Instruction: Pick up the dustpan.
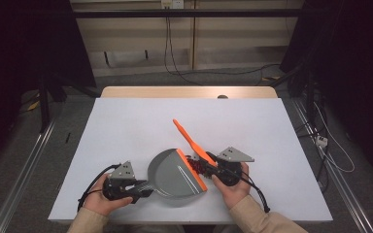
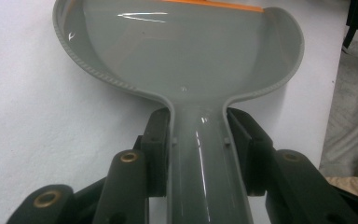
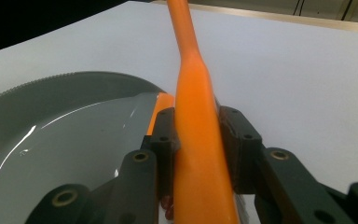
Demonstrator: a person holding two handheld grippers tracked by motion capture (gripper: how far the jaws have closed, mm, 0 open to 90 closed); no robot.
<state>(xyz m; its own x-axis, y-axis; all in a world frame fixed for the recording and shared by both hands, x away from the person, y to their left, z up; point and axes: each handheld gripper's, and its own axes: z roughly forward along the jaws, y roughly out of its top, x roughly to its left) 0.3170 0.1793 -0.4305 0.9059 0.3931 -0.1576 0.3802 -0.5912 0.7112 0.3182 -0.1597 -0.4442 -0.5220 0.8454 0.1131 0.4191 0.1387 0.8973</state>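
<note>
Left gripper [image 1: 143, 191]: at the left end of the dustpan, clamped on its grey handle, a pad [image 2: 156, 140] pressed on each side.
Left hand [image 1: 102, 199]: behind that gripper, near the table's front edge.
Dustpan [image 1: 172, 177]: grey, lying flat on the white table [image 1: 126, 126], handle pointing left, open mouth with an orange lip [image 1: 193, 170] facing right.
Brush [image 1: 194, 145]: orange, just right of the dustpan's mouth, bristle end [image 1: 196, 166] down by the lip, thin handle end sticking up and away toward the far side.
Right gripper [image 1: 212, 162]: right of the dustpan, squeezed tight around the brush's thick orange handle [image 3: 198, 154].
Right hand [image 1: 230, 187]: right of the dustpan, behind its gripper.
Dirt to sweep: none to be seen near the dustpan.
Likely slip: brush pushing hard on the lip, dustpan sliding left or twisting in the grip.
Likely tip: dustpan handle lifted too much, mouth rising off the table, stuff going under the lip.
Likely bump: brush turning in the pads, because the handle is smooth and round.
</note>
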